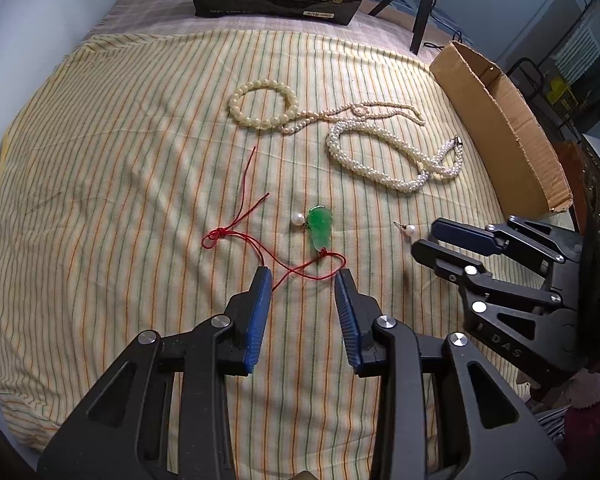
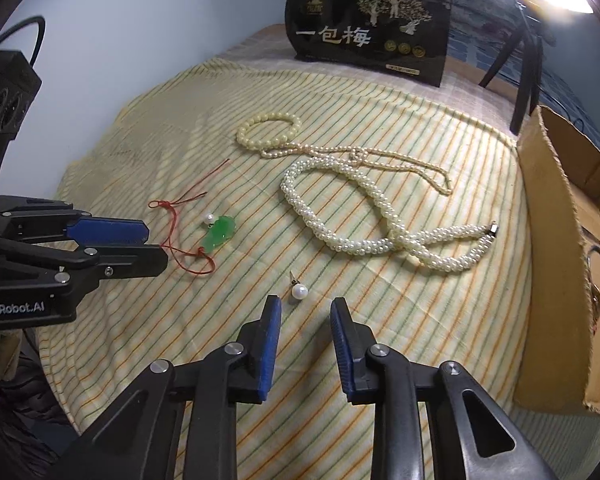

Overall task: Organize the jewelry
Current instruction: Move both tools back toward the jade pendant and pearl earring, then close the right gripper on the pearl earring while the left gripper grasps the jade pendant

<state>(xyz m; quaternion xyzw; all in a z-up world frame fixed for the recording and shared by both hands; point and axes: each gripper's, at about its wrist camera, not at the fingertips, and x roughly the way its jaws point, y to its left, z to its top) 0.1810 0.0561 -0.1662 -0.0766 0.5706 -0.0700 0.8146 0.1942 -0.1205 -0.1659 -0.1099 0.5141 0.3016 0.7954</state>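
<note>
Pendant (image 1: 320, 229) lengthwise toward left hand-held gripper (image 1: 302, 276)

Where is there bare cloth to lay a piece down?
Left of the red cord the striped cloth is bare to its edge. It is crowded between the bead bracelet, woven pearl necklace and cardboard box.

Woven striped cloth (image 1: 120, 160) slightly creased, glossy green pendant (image 1: 319, 229) on thin red cord (image 1: 236, 216), lustrous pearl necklace (image 2: 364, 236), torn rough cardboard box (image 1: 500, 128), matt black plastic gripper arms, ribbed blue pads (image 1: 260, 320)
</note>
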